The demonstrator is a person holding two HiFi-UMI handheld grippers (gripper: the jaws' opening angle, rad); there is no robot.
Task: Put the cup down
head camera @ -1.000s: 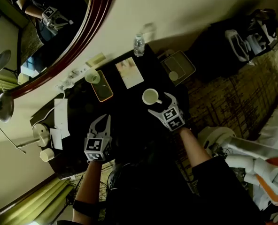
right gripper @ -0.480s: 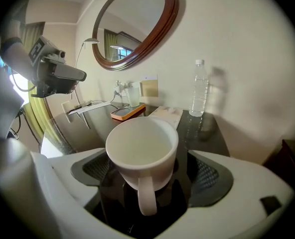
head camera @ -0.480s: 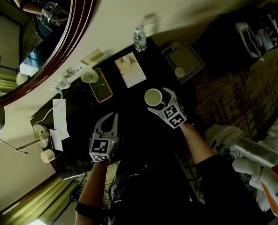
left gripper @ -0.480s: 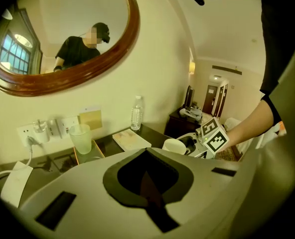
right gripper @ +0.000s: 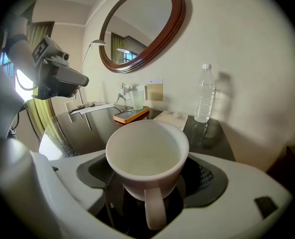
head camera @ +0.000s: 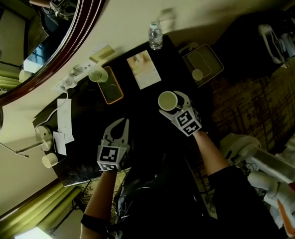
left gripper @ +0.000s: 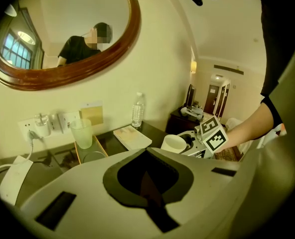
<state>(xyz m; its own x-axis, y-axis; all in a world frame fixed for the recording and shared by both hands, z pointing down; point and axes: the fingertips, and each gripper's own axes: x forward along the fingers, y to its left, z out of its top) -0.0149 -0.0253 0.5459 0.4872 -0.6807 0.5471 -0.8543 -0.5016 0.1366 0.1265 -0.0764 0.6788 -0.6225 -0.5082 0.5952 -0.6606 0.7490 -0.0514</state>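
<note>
The cup (head camera: 167, 101) sits between the jaws of the right gripper (head camera: 174, 106), over the right part of the dark table (head camera: 137, 111). It is near the booklet (head camera: 144, 69) but apart from it. In the right gripper view the white cup stands upright with its mouth up and nothing visible inside. Its handle points straight back along the gripper toward the hand, and a pad lies against its lower wall on either side. These jaws stand wide, pinching the cup, and they have just been closing in on it a little. The cup's foot is hidden between the jaws, so I cannot tell whether it already touches the table or hangs just above it. The coming move likely turns on that gap: the cup's upright axis has to stay upright while it goes straight down onto the bare patch beneath, and only then should the jaws spread. The left gripper (head camera: 120, 123) hovers over the near left part of the table, well apart from the cup, with its jaws pressed together on nothing, so the right hand alone does the work. No writing can be read: the label on the water bottle (head camera: 155, 35) and the booklet's cover are too small, and the gripper cubes carry only square marker patterns.
</note>
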